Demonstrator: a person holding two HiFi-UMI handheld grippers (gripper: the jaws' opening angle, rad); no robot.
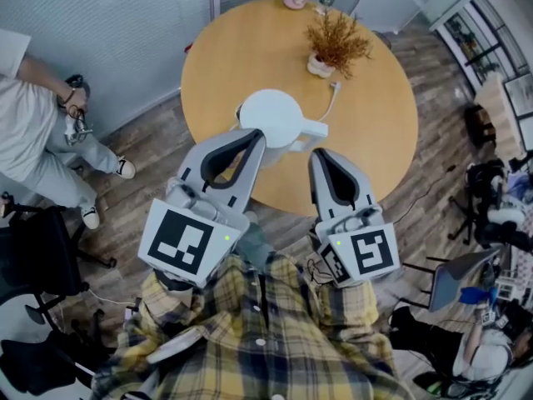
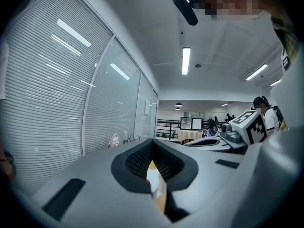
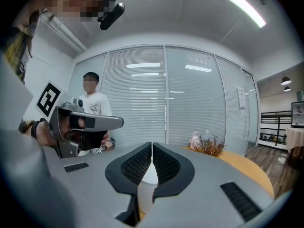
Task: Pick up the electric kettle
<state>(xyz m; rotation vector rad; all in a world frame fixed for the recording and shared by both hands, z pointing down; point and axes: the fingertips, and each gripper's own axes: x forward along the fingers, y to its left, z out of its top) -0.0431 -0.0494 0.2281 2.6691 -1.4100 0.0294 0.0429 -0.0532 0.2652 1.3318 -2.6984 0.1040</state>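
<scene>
While left tongs (image 1: 253,134) and right tongs (image 1: 320,153) are pressed together, upright kettle (image 1: 268,117) points handle (image 1: 314,129) right

The round table (image 1: 241,57) has a smooth, matt, wood-look top. On it the kettle (image 1: 271,117) looks like smooth white plastic with a faint sheen. At the table's near edge, the left gripper (image 1: 254,137) and right gripper (image 1: 320,153) have matt grey plastic shells; their pads (image 3: 137,163) are black and finely ribbed. Around the table the floor (image 1: 154,152) is dull wood plank. Below the table's near edge, the shirt (image 1: 275,332) is soft checked cloth.
</scene>
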